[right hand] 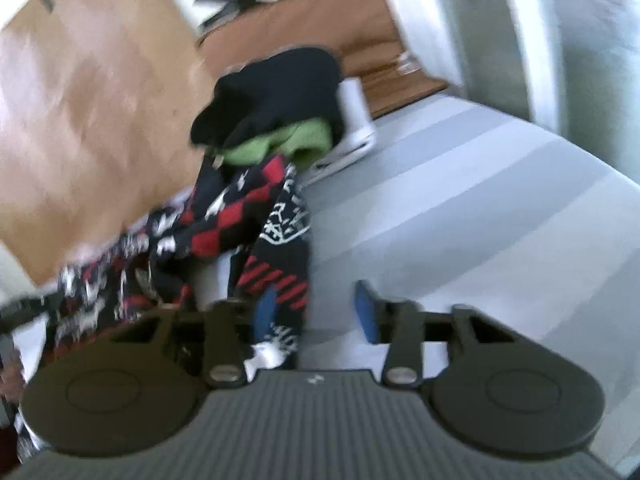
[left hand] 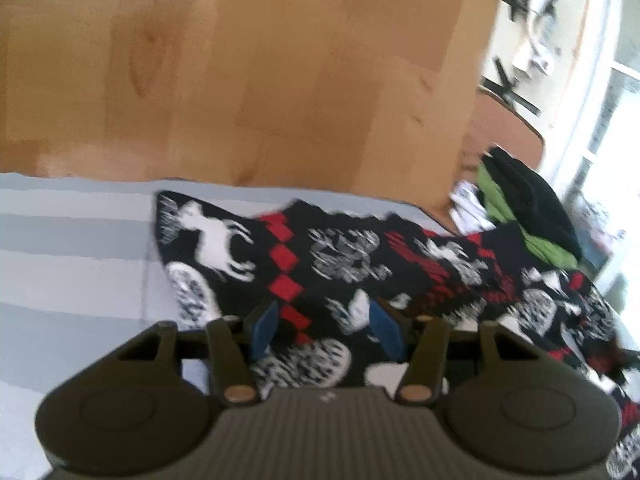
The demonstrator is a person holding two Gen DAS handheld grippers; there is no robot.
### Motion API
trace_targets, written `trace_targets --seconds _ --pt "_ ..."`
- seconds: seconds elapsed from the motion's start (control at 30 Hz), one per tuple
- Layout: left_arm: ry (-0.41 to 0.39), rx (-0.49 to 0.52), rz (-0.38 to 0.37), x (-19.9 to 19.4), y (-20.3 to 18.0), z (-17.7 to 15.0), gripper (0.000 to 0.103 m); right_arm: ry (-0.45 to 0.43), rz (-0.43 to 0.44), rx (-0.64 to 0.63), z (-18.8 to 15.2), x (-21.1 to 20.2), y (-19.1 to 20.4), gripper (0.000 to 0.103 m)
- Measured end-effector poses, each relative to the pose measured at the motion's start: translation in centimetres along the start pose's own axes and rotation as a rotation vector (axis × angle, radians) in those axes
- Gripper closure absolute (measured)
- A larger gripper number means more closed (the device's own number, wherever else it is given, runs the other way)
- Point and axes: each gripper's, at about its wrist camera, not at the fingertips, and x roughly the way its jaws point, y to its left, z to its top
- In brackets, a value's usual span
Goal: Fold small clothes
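The grey-striped cloth [left hand: 72,248] covers the surface and ends in a straight edge against the wooden floor [left hand: 240,80]; broad bare stripes lie to the left, and in the right wrist view to the right. The patterned garment [left hand: 340,256], a soft black knit with white deer and red diamonds, sprawls rumpled along that edge. The left hand-held gripper [left hand: 326,330] hovers over it, blue pads spread apart. The right hand-held gripper [right hand: 316,314] is parted too, one pad against a hanging fold. A black-and-green clothes pile [right hand: 272,108] crowds the garment's far end.

Striped cloth [right hand: 460,208] lies bare right of the patterned garment [right hand: 240,208].
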Motion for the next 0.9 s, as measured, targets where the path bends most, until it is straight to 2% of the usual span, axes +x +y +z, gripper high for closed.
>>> trace_targets --seconds 0.03,0.07,0.13,0.2,0.27,0.37,0.43,0.47,0.5,0.67,0.7,0.73,0.77,0.8,0.83,0.9 --pt "0.018 0.014 -0.003 0.3 -0.2 -0.2 0.051 -0.046 -0.06 -0.024 1.3 -0.2 0.1 0.1" --pt "0.035 0.031 0.008 0.6 -0.4 -0.4 0.051 -0.113 -0.085 -0.014 3.1 -1.2 0.0 0.1" --pt "0.047 0.077 0.044 1.2 -0.9 -0.8 0.051 -0.252 -0.063 0.064 7.1 -4.0 -0.5 0.1" --pt "0.048 0.097 0.049 1.2 -1.2 -0.9 0.048 -0.36 -0.026 0.056 10.9 -7.0 0.9 0.1" --pt "0.049 0.099 0.046 1.0 -1.2 -0.9 0.048 -0.395 -0.01 -0.021 12.7 -8.7 3.4 0.1" --pt "0.051 0.074 0.033 0.8 -0.8 -0.7 0.048 -0.325 0.04 -0.083 12.6 -8.2 5.2 0.094" --pt "0.045 0.062 0.032 0.6 -0.6 -0.5 0.048 -0.272 0.012 -0.078 10.9 -6.7 5.0 0.066" --pt "0.042 0.058 0.033 0.4 -0.6 -0.4 0.047 -0.247 0.008 -0.056 9.7 -5.9 4.5 0.043" --pt "0.038 0.053 0.033 0.3 -0.5 -0.3 0.047 -0.21 0.008 -0.027 8.3 -5.0 4.0 0.04" --pt "0.042 0.032 0.031 0.2 -0.4 -0.1 0.047 -0.015 0.003 0.06 2.1 -1.2 2.3 0.041" --pt "0.042 0.03 0.031 0.2 -0.4 -0.1 0.047 0.017 -0.009 0.055 1.3 -0.5 2.3 0.045" --pt "0.042 0.031 0.032 0.2 -0.5 -0.1 0.047 0.055 -0.022 0.033 0.8 0.1 2.7 0.059" --pt "0.04 0.032 0.032 0.2 -0.5 -0.1 0.047 0.094 -0.044 0.006 0.8 0.5 2.7 0.092" --pt "0.039 0.033 0.031 0.1 -0.6 -0.1 0.047 0.088 -0.084 -0.01 1.7 0.8 2.6 0.094" --pt "0.037 0.035 0.03 0.1 -0.6 -0.1 0.047 0.045 -0.119 -0.03 3.0 0.5 2.6 0.094" --pt "0.033 0.034 0.034 -0.1 -0.7 -0.1 0.047 -0.103 -0.169 -0.014 7.3 -2.0 3.0 0.094"
